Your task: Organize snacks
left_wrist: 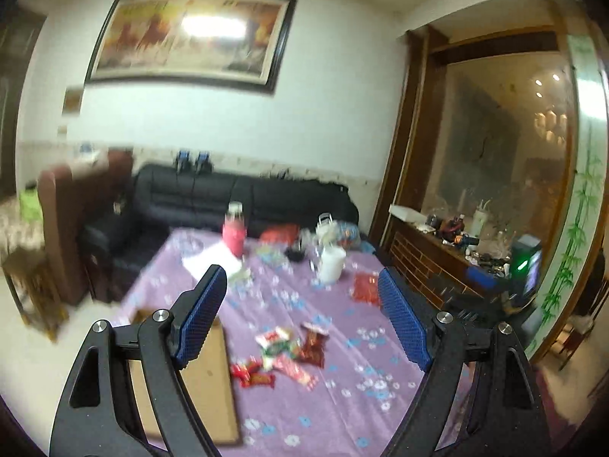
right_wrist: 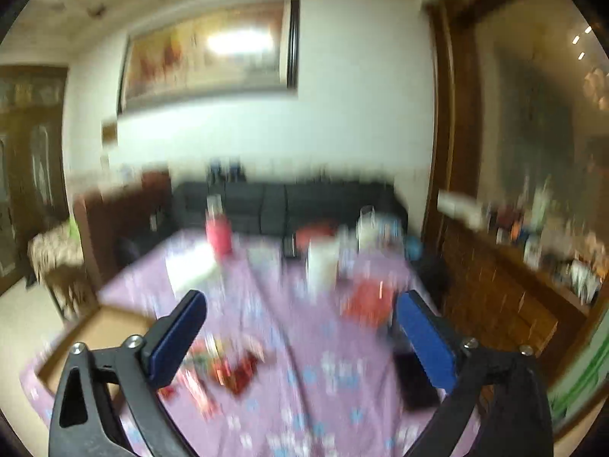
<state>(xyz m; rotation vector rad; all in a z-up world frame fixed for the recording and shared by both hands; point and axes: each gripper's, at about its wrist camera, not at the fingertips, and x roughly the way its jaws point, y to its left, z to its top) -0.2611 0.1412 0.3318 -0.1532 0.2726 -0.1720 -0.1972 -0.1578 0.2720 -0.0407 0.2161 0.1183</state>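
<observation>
- Snack packets (left_wrist: pixel 283 358): a loose cluster of red, white and green wrappers is lying on the purple floral tablecloth (left_wrist: pixel 342 400), toward the near edge of the table and just beside the cardboard box. None is showing inside the box, so the sorting appears to be barely starting, if at all.
- Cardboard box (left_wrist: pixel 207 384): it is sitting open at the table's near left corner, its visible floor bare; part of it is hiding behind the left gripper's finger, so its full contents cannot be told.
- Red packet (left_wrist: pixel 366 287): it is lying apart from the cluster, nearer the right edge of the table and still waiting to be gathered, by the look of it.
- Far edge items: a pink bottle (left_wrist: pixel 235 232), a white jug (left_wrist: pixel 332 262) and a white paper (left_wrist: pixel 213 261) are standing or lying among blurred bags; whether those bags count as snacks cannot be told.
- Left gripper (left_wrist: pixel 302 318): its blue pads are standing wide apart, hanging above the cloth, gripping nothing and touching nothing.
- Right gripper (right_wrist: pixel 300 337): its pads are also spread wide, holding nothing; the view is smearing with motion blur, so contact with the cloth cannot be confirmed, though it appears to be clear of it.
- Remaining work, as judged: nearly all of it, meaning each packet is awaiting pickup and placing in the box.
</observation>
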